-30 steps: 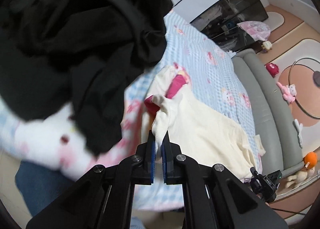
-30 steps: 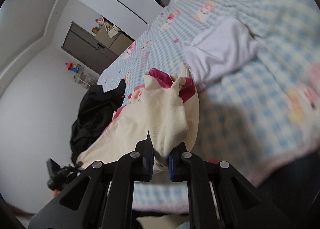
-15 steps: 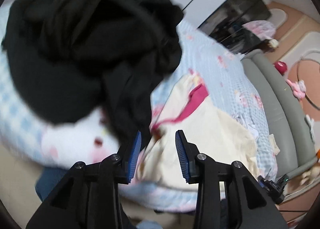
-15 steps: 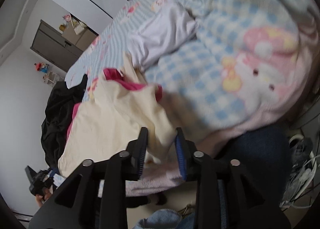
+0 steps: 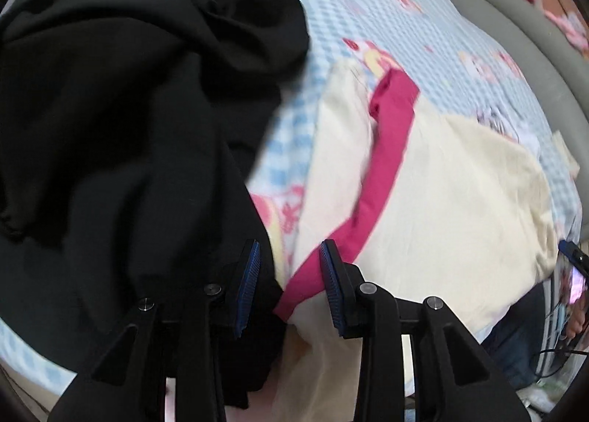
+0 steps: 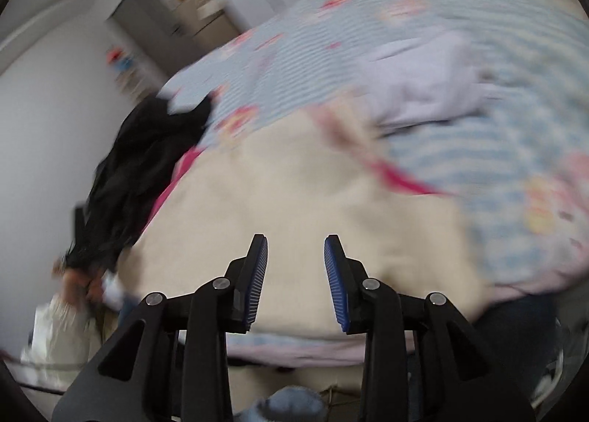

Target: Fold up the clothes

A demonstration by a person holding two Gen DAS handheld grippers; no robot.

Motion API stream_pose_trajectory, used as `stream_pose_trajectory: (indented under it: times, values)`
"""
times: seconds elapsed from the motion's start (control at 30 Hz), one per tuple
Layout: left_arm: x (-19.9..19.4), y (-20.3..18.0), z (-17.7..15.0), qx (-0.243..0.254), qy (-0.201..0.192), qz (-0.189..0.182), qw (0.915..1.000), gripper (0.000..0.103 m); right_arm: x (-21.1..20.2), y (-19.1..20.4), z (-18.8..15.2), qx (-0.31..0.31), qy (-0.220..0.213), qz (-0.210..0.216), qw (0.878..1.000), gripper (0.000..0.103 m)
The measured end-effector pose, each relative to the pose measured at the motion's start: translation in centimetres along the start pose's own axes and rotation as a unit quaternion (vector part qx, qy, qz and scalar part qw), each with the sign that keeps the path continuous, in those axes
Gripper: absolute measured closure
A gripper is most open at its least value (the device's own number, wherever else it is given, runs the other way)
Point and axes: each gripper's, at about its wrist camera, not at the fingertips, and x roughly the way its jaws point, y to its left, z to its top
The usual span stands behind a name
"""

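Both hand-held grippers have let go since a second ago: each was pinched on a corner of the cream garment, and now the cream garment (image 5: 452,197) lies spread flat on the bed (image 5: 423,28) with nothing gripping it. The left hand-held gripper (image 5: 289,284) stands wide open and empty, its tips just over the garment's near edge where the pink trim band (image 5: 386,171) runs away from the fingers, up and slightly rightward. The right hand-held gripper (image 6: 296,280) is likewise wide open and empty, hovering over the garment's near hem; that view is badly smeared by motion, so whether its pads touch the cloth cannot be told.

From the left view the garment stretches ahead and to the right; from the right view it lies ahead and to the left, so it sits between the two hands, long axis seemingly running across from one to the other. A heap of black clothing (image 5: 129,109) lies just beside the cream garment on its left, nearest the left hand, and a folded white piece (image 6: 434,87) lies beyond it on the bed.
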Motion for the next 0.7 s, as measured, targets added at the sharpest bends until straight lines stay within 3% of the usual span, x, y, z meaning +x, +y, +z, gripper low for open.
stream_pose_trajectory:
  times: [0.07,0.17,0.3,0.37,0.4,0.47,0.5,0.53,0.6,0.7]
  values:
    - [0.0,-0.5,-0.4,0.015,0.003,-0.011,0.9998,0.069,2.5,1.5,-0.4,-0.019,0.030,-0.003,0.999,0.070]
    - [-0.7,-1.8,-0.3,0.051,-0.002,-0.059,0.9969,0.069,5.2,2.3,-0.9,-0.017,0.064,0.002,0.998,0.070]
    - [1.4,-2.6,1.4,0.068,0.020,-0.013,0.9974,0.066,6.2,3.4,-1.7,-0.021,0.080,0.008,0.997,0.070]
    - [2.5,-2.2,2.9,0.056,0.033,-0.025,0.9976,0.064,6.2,3.5,-2.0,-0.017,0.079,0.000,0.997,0.070]
    - [3.2,-2.4,3.4,0.059,0.042,-0.026,0.9970,0.056,6.4,3.4,-2.0,-0.014,0.079,-0.003,0.997,0.070]
    - [4.8,-2.9,4.1,0.074,0.060,-0.030,0.9950,0.053,6.3,2.9,-2.1,-0.006,0.082,-0.008,0.997,0.070]
    - [5.4,-3.1,4.3,0.078,0.066,-0.033,0.9941,0.058,6.5,2.7,-1.9,-0.002,0.083,-0.009,0.997,0.070]
    - [5.8,-3.1,4.4,0.082,0.070,-0.037,0.9935,0.078,6.7,2.4,-1.8,0.003,0.083,-0.011,0.996,0.070]
    - [5.5,-2.9,4.3,0.077,0.062,-0.041,0.9943,0.091,6.9,1.9,-1.5,0.011,0.085,-0.015,0.996,0.070]
    - [3.3,-1.7,4.1,0.048,0.016,-0.053,0.9973,0.094,7.2,1.5,-1.3,0.018,0.088,-0.021,0.996,0.070]
